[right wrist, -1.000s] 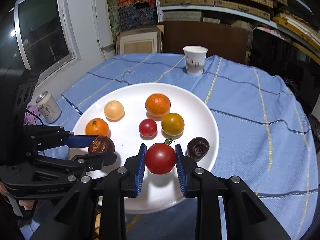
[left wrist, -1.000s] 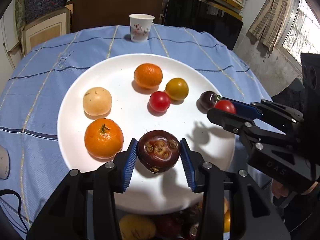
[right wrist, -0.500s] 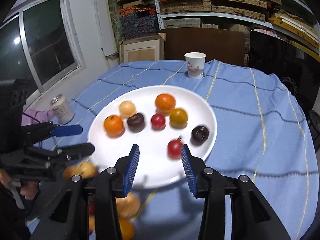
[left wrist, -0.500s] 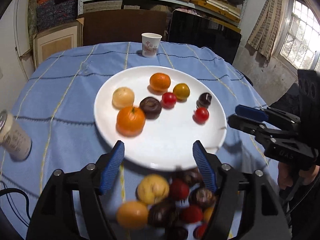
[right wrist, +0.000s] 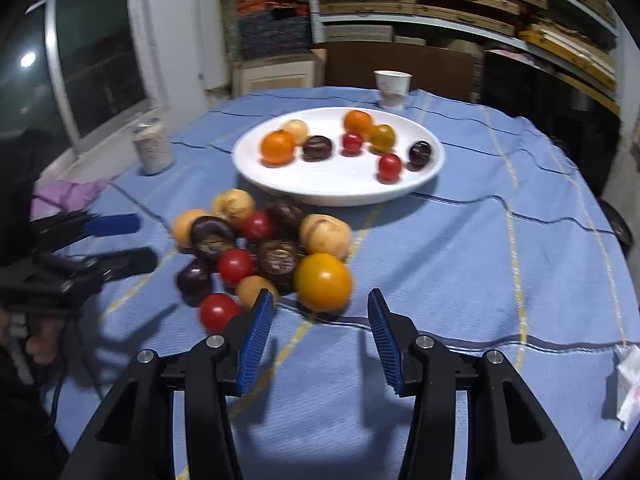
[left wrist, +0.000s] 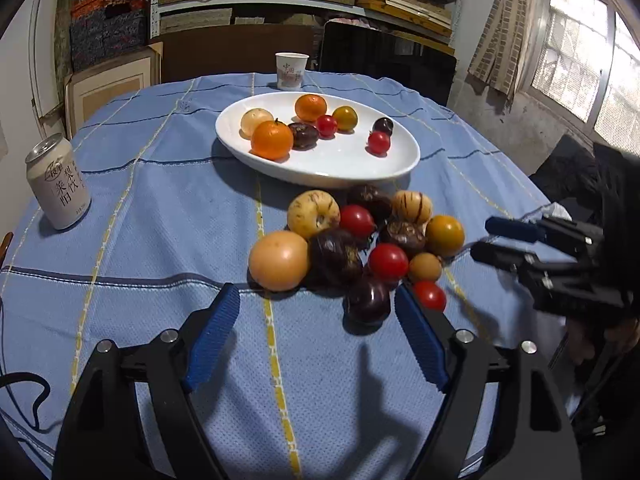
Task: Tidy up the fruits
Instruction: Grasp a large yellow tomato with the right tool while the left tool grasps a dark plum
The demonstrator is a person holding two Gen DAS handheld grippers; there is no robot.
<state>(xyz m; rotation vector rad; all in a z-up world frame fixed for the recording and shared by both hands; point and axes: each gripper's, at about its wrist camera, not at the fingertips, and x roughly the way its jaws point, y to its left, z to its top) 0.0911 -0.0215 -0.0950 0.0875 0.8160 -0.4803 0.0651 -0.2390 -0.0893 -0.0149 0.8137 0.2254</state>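
A white plate (left wrist: 344, 168) (right wrist: 336, 188) holds several fruits: oranges, red tomatoes, dark fruits and a pale one. In front of it a pile of loose fruits (left wrist: 356, 240) (right wrist: 264, 248) lies on the blue cloth. My left gripper (left wrist: 316, 340) hovers just short of the pile, jaws opening, nothing between them; a dark purple fruit (left wrist: 368, 300) sits near its right pad. My right gripper (right wrist: 320, 336) is also opening and empty, just behind a yellow-orange tomato (right wrist: 324, 282). Each gripper shows in the other's view, the right one (left wrist: 508, 240) and the left one (right wrist: 120, 240).
A drink can (left wrist: 58, 184) (right wrist: 152, 148) stands at the left of the table. A paper cup (left wrist: 291, 70) (right wrist: 392, 89) stands behind the plate. Shelves of boards and a window lie beyond. White paper (right wrist: 630, 384) lies at the cloth's right edge.
Both grippers let go of their fruits on the plate, a dark one on the left and a red tomato on the right. They opened and drew back to the loose pile.
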